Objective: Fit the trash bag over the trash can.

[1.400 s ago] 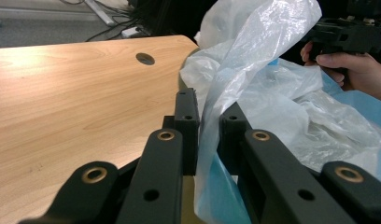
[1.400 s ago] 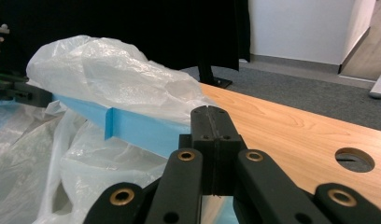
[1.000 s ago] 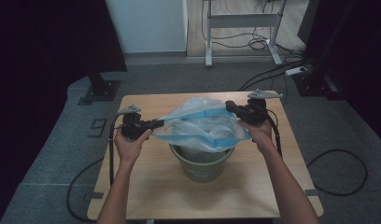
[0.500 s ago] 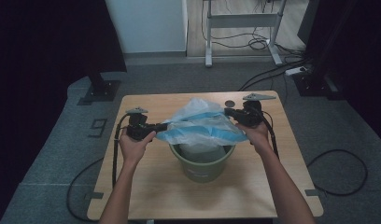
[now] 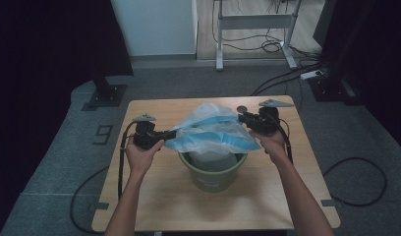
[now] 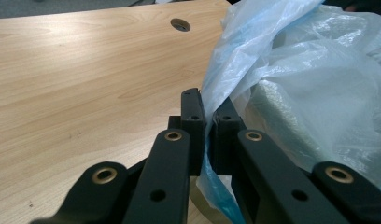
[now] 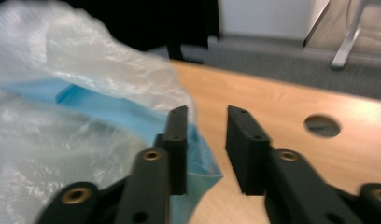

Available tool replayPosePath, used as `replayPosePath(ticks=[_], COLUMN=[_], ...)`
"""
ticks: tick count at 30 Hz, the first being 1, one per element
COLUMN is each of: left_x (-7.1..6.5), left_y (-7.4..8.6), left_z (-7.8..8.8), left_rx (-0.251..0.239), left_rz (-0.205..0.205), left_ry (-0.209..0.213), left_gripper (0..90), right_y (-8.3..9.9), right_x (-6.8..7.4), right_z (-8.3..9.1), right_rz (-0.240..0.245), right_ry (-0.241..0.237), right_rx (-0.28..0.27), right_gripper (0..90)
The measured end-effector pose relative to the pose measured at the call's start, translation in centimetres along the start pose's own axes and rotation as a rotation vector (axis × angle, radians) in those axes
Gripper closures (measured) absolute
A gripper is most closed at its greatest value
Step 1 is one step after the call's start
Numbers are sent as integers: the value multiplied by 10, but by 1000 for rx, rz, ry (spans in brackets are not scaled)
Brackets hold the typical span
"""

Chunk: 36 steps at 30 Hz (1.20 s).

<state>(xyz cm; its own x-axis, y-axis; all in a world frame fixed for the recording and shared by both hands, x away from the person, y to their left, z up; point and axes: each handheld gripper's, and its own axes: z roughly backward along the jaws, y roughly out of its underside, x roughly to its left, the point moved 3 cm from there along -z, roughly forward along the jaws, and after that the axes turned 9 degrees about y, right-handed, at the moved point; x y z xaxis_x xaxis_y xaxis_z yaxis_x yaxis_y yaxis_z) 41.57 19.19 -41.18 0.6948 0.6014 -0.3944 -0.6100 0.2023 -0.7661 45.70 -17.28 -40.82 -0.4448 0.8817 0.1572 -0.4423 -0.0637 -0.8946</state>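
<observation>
A green bucket (image 5: pixel 213 174) stands in the middle of the wooden table (image 5: pixel 154 196). A pale blue, see-through plastic bag (image 5: pixel 213 132) is spread over its mouth. My left gripper (image 5: pixel 169 133) comes in from the left and is shut on the bag's edge; in the left gripper view the film (image 6: pixel 310 84) runs down between the closed jaws of the left gripper (image 6: pixel 208 105). My right gripper (image 5: pixel 242 118) is at the bag's right end. Its jaws have just been opening, and the right gripper (image 7: pixel 207 116) now stands open. A blue corner of the bag (image 7: pixel 76 116) lies loose by one jaw, unpressed.
A round cable hole (image 5: pixel 242 108) sits in the tabletop behind the right gripper. Cables trail from both grippers over the table's sides to the grey floor. A metal desk frame (image 5: pixel 252 22) and a power strip (image 5: pixel 311 74) stand beyond the far edge.
The right gripper's jaws have parted and let go of the bag's right edge. The left gripper keeps its hold, and both hands stay about where they were.
</observation>
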Motion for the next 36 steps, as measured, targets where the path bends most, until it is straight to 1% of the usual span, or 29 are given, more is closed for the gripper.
replayPosePath(ticks=[2, 3, 4, 6, 7, 9, 12, 14, 15, 17, 19, 25, 27, 28, 29, 30, 31, 33, 34, 36], left_x=[0, 0, 0, 0, 0, 0, -1, -1, -1, -2, -3, -4, -4, -4, -4, -4, -4, -4, -4, -4], left_y=[1, 1, 1, 2, 2, 2, 2, 2, 2, 2, 2, 2, 2, 2, 2, 2, 2, 2, 2, 2], left_z=[1, 1, 1, 2, 2, 2, 1, 0, 0, 0, 0, 0, 0, 0, 0, 0, 0, 0, 1, 1], left_rx=[-2, -3, -4, -7, -6, -6, -5, -1, 0, 2, 1, -1, 0, 0, 0, 0, 0, 2, 2, 4], left_rz=[3, 3, 4, 6, 7, 8, 11, 10, 10, 12, 12, 13, 12, 13, 13, 14, 13, 14, 15, 15], left_ry=[-3, -3, -3, -3, -2, -3, -1, -2, -1, -3, -3, 0, 1, 1, 2, 2, 2, 2, 3, 5], left_gripper=[863, 863, 863, 863, 863, 863, 863, 862, 863, 862, 862, 861, 860, 860, 860, 860, 860, 859, 859, 859], right_y=[-6, -9, -11, -13, -13, -10, -3, 2, 3, 5, 6, 6, 6, 6, 7, 8, 10, 15, 17, 24], right_x=[-5, -6, -7, -3, 1, 10, 30, 44, 51, 62, 69, 83, 89, 93, 96, 100, 104, 110, 113, 118], right_z=[14, 21, 28, 44, 52, 66, 84, 93, 96, 100, 101, 97, 95, 94, 93, 94, 95, 97, 99, 105], right_rz=[-27, -34, -30, -9, 1, 17, 71, 104, 114, 133, 146, 169, 191, 207, 224, 245, 271, 314, 325, 327], right_ry=[-13, -22, -30, -67, -90, -157, -245, -279, -303, -327, -347, -393, -409, -415, -422, -439, -461, -474, -488, -534], right_rx=[-38, -56, -70, -88, -90, -89, -78, -63, -56, -52, -43, -14, -5, 1, 4, 6, 7, 20, 24, 16], right_gripper=[596, 582, 582, 568, 549, 515, 465, 448, 444, 433, 424, 409, 412, 422, 480, 564, 625, 757, 815, 886])
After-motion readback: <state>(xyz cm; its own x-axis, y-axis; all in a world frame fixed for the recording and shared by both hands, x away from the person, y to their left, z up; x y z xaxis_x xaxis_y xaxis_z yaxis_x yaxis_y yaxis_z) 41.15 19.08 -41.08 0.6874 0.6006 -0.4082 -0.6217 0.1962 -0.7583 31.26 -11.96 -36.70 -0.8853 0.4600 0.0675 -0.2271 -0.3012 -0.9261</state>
